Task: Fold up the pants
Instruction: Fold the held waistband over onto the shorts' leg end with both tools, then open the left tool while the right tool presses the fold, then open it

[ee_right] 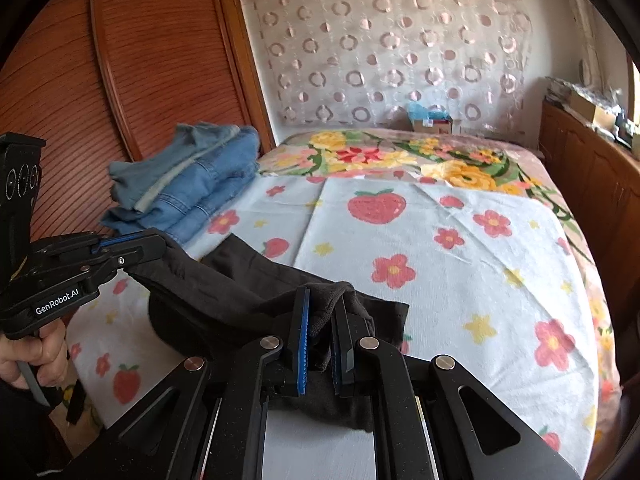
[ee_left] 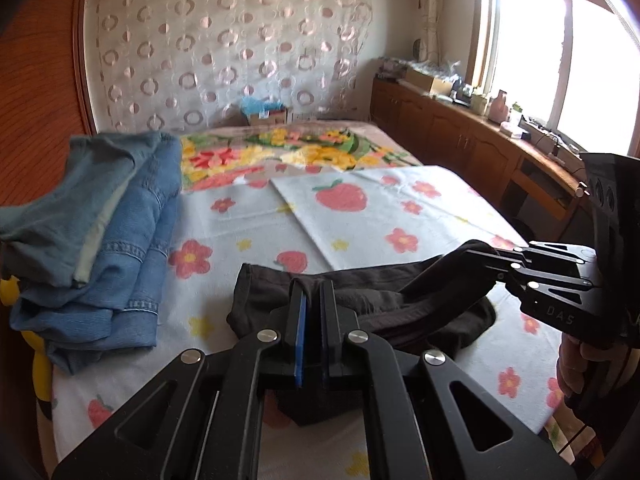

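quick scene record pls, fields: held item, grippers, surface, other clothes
held item: black pants, bunched, partly lifted off the bed
left gripper: shut on the black pants
right gripper: shut on the black pants, a fold of cloth between its fingers
surface: bed with a strawberry-and-flower sheet
other clothes: stack of folded jeans at the sheet's left edge, apart from the pants

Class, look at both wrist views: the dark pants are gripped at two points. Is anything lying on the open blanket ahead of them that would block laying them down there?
Nothing visible does. The left gripper and right gripper are both shut on the dark pants. The strawberry blanket ahead shows only its print. The folded jeans sit off to the left, beside that area, not in it.
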A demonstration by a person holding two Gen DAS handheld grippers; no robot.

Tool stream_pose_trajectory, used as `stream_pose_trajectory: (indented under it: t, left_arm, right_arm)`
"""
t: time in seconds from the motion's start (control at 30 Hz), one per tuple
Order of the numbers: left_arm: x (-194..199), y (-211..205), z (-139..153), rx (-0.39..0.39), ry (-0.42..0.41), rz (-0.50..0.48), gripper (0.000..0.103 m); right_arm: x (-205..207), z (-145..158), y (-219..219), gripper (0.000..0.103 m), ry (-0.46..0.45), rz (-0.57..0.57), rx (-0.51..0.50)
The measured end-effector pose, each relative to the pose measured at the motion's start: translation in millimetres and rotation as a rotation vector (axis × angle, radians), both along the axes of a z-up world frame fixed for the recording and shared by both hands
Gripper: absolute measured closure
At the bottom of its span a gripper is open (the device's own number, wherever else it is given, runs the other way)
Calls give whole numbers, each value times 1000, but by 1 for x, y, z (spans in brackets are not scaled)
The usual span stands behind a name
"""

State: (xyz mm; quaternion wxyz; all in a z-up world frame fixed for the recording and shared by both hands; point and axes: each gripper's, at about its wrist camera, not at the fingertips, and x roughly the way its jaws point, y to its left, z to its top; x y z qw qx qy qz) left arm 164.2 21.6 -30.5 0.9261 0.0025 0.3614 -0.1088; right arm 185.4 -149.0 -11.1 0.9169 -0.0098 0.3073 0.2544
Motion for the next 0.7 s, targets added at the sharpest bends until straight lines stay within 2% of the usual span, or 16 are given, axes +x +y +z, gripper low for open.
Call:
stream_pose_trajectory:
  t: [0.1,0.17,0.2,0.3,0.4,0.53,0.7]
  left_arm:
    - [6,5,-10,-27,35,-1,97]
    - [7,6,-13,-31,45,5,90]
    - [6,7,-13,-28,44,8,83]
    - [2,11,-13,-37,27,8,52]
    - [0,14,-15,-53,35,15,26]
    - [-9,19,-21,-58,38,22,26]
    - [-22,25,-42,-55,84,22,26]
  right_arm:
    - [4,-3,1,92,12,-5,-6]
    - [3,-1,1,90,6,-10,-16]
    - [2,0,1,87,0,-9,-17]
    - [-1,7,-3,63,-23,-31,-25]
    - [-6,8,-10,62,-42,-36,-29]
    - [-17,1,-17,62,-41,-34,-55]
    - [-26,-21,-25,62,26,-5,-92]
